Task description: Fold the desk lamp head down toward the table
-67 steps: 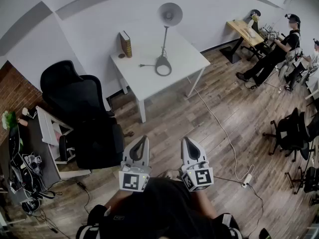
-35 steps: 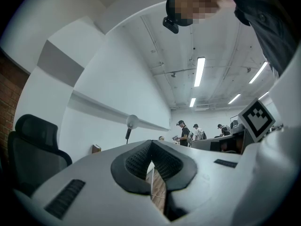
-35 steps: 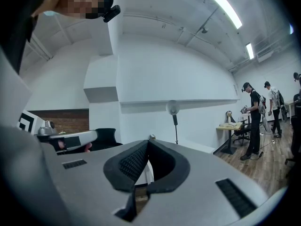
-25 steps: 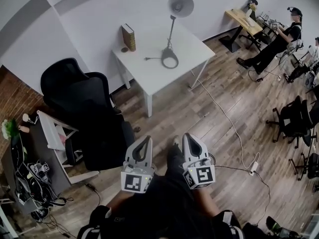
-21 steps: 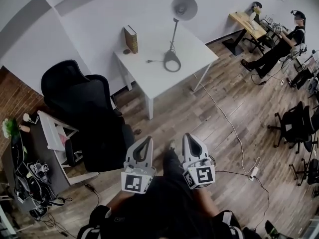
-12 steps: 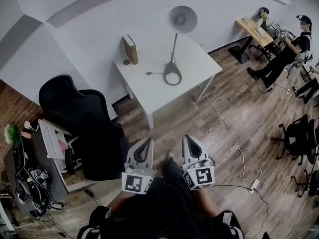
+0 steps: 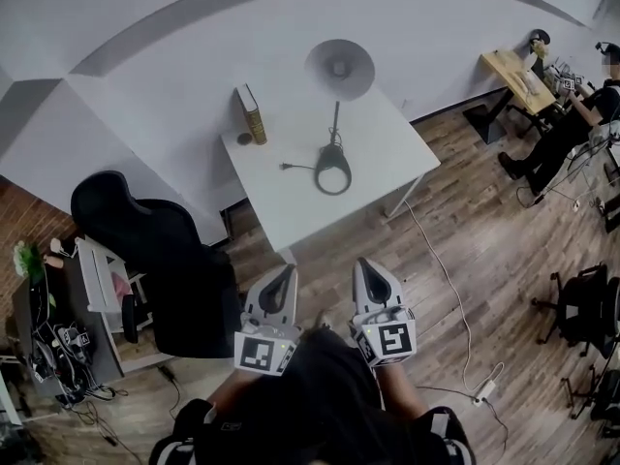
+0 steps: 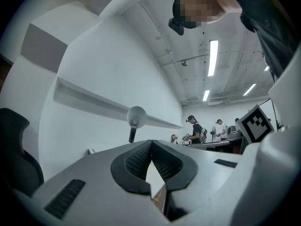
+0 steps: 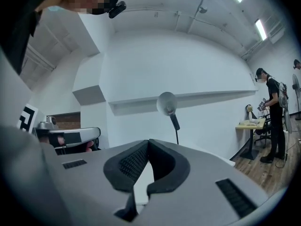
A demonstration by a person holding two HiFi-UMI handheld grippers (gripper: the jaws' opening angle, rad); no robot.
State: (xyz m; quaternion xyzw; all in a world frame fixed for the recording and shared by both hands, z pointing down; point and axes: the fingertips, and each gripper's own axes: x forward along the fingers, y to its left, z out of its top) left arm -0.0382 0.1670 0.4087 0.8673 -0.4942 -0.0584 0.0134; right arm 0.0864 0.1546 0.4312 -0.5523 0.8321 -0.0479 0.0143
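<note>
A plank wood floor (image 7: 455,250) fills the room below a white wall (image 7: 174,56). A white square table (image 7: 373,148) stands against that wall, with a black office chair (image 7: 155,260) on the floor to its left and a low grey shelf unit (image 7: 97,279) beyond the chair. At the far right, a person (image 7: 572,129) sits by a small wooden desk (image 7: 511,66).

The desk lamp (image 7: 335,134) stands near the middle of the table on a dark ring-shaped base (image 7: 332,177). Its thin stem rises upright and its round pale head (image 7: 340,69) sits high above the base, not folded down. Both gripper views show the head raised on its stem, ahead of the jaws.

The left gripper (image 7: 284,271) and the right gripper (image 7: 363,263) are held side by side close to the person's body. They point toward the table and are well apart from it and from the lamp. In each gripper view the ribbed black pads meet at the tips, so both pairs of jaws are closed together with nothing between them.

A brown book (image 7: 253,114) stands upright at the table's far left corner. A dark plug (image 7: 287,167) on a short cord lies left of the lamp base.
</note>
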